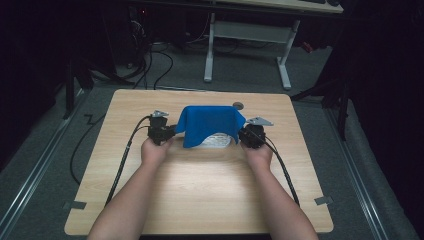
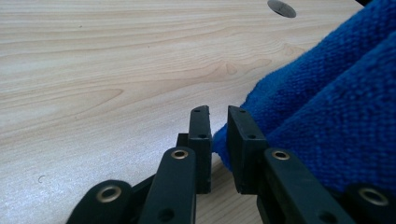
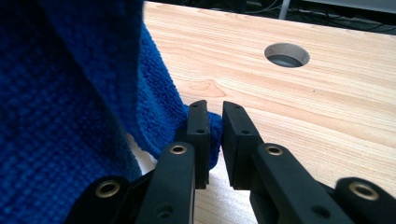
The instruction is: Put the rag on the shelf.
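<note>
Both grippers, left [image 2: 218,122] and right [image 3: 214,119], have let go of the blue cloth [image 1: 210,124]; we back straight out so its corners don't snag on the bowl [image 1: 218,140].

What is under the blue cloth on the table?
Under the blue cloth, a white object with dark lines peeks out at the near edge, resting on the wooden table. The cloth covers most of it, so its shape and what it is cannot be told.
</note>
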`<move>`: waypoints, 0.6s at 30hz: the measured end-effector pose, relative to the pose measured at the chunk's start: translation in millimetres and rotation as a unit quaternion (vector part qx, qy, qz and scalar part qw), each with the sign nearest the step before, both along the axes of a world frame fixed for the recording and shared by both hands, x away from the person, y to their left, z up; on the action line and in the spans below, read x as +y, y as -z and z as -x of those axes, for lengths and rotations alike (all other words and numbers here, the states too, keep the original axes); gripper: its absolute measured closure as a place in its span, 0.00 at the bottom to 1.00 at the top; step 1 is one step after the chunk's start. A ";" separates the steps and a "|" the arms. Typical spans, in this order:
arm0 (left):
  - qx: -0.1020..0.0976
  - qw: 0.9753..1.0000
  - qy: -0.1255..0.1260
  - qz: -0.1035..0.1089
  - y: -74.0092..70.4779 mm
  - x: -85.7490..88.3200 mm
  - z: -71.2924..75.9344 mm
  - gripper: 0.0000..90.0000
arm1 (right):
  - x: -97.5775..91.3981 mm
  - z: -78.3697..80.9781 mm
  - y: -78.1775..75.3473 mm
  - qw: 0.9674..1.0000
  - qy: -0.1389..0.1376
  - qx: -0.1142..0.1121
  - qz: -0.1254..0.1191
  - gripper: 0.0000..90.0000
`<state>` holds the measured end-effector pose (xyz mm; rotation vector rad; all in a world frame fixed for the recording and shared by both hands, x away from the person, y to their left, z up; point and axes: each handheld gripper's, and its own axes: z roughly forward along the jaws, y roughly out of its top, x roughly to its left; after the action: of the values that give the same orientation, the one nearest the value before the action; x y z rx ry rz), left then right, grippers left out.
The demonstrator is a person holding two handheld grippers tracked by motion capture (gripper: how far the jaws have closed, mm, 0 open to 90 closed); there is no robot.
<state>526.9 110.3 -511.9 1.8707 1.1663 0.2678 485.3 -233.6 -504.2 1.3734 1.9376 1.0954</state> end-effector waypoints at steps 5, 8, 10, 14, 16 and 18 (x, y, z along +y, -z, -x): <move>0.007 1.000 -0.003 -0.009 5.0 -0.4 0.7 0.85 | -0.2 0.2 -0.3 1.000 -0.001 0.003 -0.003 0.87; 0.005 1.000 -0.011 -0.007 6.2 1.8 2.2 0.79 | -0.6 0.6 0.0 1.000 0.000 0.005 0.003 0.85; 0.003 1.000 -0.013 -0.008 6.7 3.0 3.3 0.77 | -1.2 0.9 0.5 1.000 0.002 0.009 0.006 0.83; 0.000 1.000 -0.013 -0.012 5.7 4.6 5.5 0.76 | -3.2 1.2 0.5 1.000 0.005 0.011 0.006 0.77; -0.004 1.000 -0.014 -0.012 4.8 5.7 6.6 0.75 | -4.1 1.8 -0.4 1.000 0.005 0.009 0.007 0.76; -0.007 1.000 -0.014 -0.016 3.3 6.5 8.0 0.74 | -4.8 3.0 -1.6 1.000 0.004 0.008 0.007 0.76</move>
<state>518.9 116.8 -515.2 1.8782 1.1862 0.3169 482.2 -238.5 -502.6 1.3850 1.9454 1.0676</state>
